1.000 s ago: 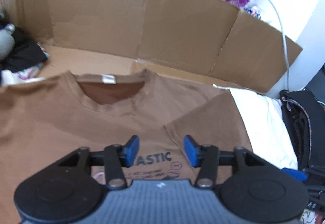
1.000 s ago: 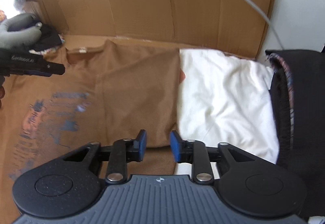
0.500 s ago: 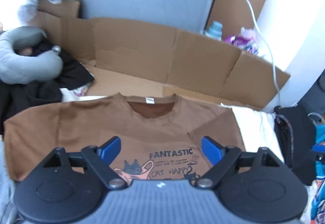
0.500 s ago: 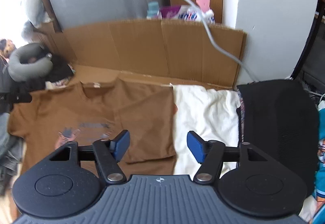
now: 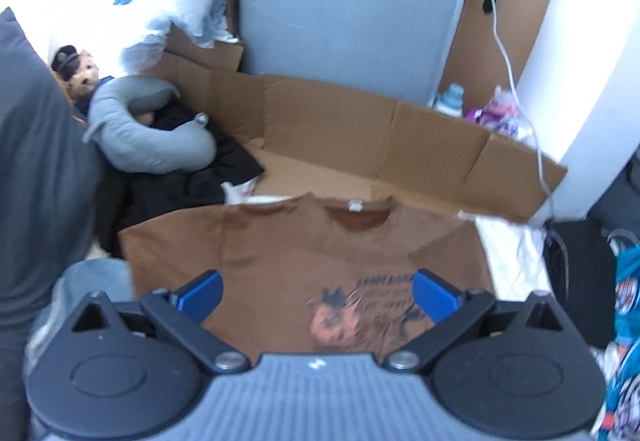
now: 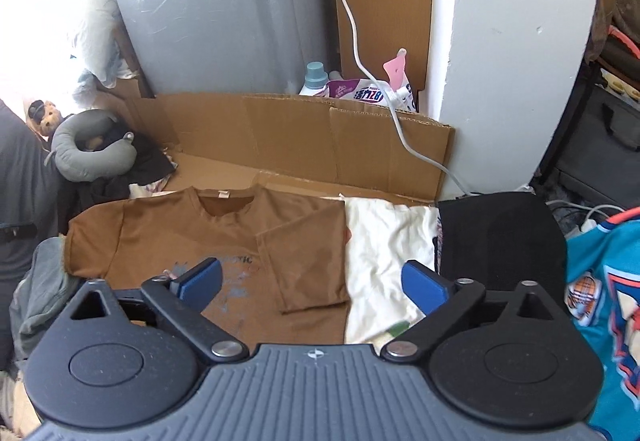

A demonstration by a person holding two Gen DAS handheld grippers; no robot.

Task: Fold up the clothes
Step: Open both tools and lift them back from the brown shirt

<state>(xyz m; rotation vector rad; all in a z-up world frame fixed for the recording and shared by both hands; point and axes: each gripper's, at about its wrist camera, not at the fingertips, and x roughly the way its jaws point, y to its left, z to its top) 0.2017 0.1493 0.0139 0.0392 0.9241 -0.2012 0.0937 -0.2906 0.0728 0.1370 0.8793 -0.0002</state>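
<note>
Both grippers, left [image 5: 316, 293] and right [image 6: 312, 283], are pulling back higher, jaws spread empty, over the brown T-shirt [image 6: 168, 233] reading "…STIC".

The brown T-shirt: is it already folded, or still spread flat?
Partly folded. On the brown T-shirt, one sleeve is turned in over the front; the opposite sleeve lies spread outward, and the body is unfolded.

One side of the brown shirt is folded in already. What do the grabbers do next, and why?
Probably the left gripper, jaws wide open and holding nothing, goes down to the flat sleeve of the brown T-shirt and folds it inward, since the other sleeve already lies folded over the front.
</note>
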